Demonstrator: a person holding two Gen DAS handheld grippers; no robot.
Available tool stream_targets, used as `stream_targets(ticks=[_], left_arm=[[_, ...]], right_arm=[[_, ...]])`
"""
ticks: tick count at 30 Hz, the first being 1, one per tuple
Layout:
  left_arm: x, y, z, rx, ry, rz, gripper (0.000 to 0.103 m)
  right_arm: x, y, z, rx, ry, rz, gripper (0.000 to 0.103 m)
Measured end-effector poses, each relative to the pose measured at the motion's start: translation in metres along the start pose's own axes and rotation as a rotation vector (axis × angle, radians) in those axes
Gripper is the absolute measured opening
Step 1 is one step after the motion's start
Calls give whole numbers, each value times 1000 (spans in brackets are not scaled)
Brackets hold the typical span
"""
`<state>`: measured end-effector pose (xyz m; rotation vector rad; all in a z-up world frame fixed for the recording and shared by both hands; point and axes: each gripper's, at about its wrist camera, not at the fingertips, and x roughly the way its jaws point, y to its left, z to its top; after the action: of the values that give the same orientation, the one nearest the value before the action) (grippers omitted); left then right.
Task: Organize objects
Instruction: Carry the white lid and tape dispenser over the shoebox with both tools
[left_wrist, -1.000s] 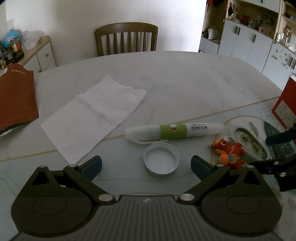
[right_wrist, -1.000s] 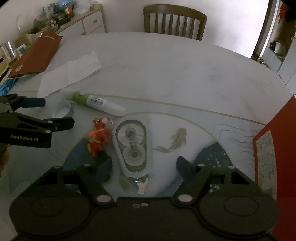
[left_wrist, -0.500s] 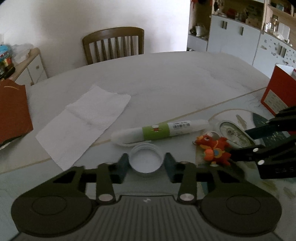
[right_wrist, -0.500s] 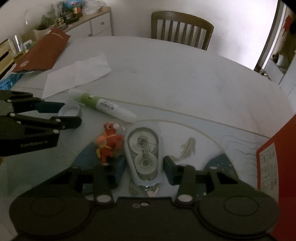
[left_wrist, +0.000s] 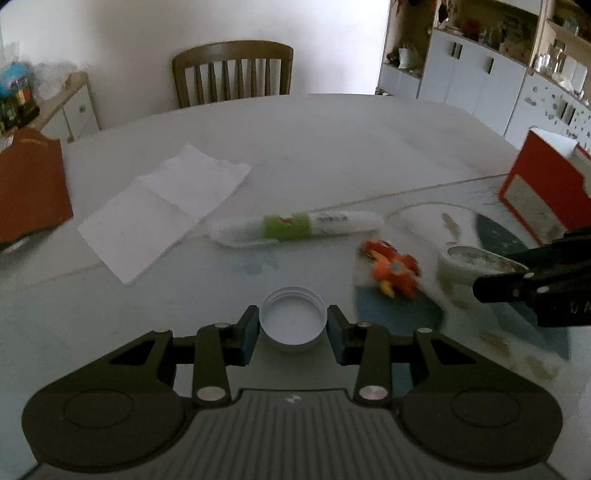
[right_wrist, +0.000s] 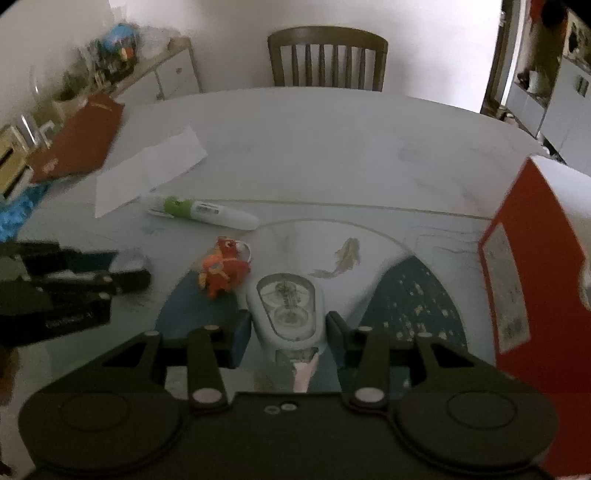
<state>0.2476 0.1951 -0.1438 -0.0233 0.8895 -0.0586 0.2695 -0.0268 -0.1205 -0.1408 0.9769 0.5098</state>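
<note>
My left gripper (left_wrist: 293, 332) is shut on a white round cap (left_wrist: 291, 317), its open side up, held a little above the table. My right gripper (right_wrist: 288, 330) is shut on a pale correction-tape dispenser (right_wrist: 286, 306), nose toward the camera. On the table lie a white tube with a green label (left_wrist: 295, 227) and an orange toy keychain (left_wrist: 393, 267). The right wrist view also has the tube (right_wrist: 201, 210) and the toy (right_wrist: 221, 267), with the left gripper (right_wrist: 92, 277) at the left edge.
A white paper napkin (left_wrist: 162, 206) lies left of the tube. A red box (right_wrist: 528, 277) stands at the table's right. A brown-red folder (left_wrist: 29, 184) lies at the far left. A wooden chair (left_wrist: 232, 70) stands behind the table, with cupboards beyond.
Both grippers went from open to shut, the left on the cap and the right on the tape dispenser. Both have since risen slightly with their objects.
</note>
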Motion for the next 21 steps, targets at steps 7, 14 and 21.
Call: stream_targets(ticks=[7,14,21], left_arm=[[-32,-24,-9,-9,-11,-44,38],[-66,-59,-9,8,-35,-94,38],[-97,-98,0,27,-65,-139,38]], right_arm=[[-40,-6,-15,32,-49,25,43],[-82,-15,-27,37,-88,25,43],[-126,-34,-37,57,-145,20,43]])
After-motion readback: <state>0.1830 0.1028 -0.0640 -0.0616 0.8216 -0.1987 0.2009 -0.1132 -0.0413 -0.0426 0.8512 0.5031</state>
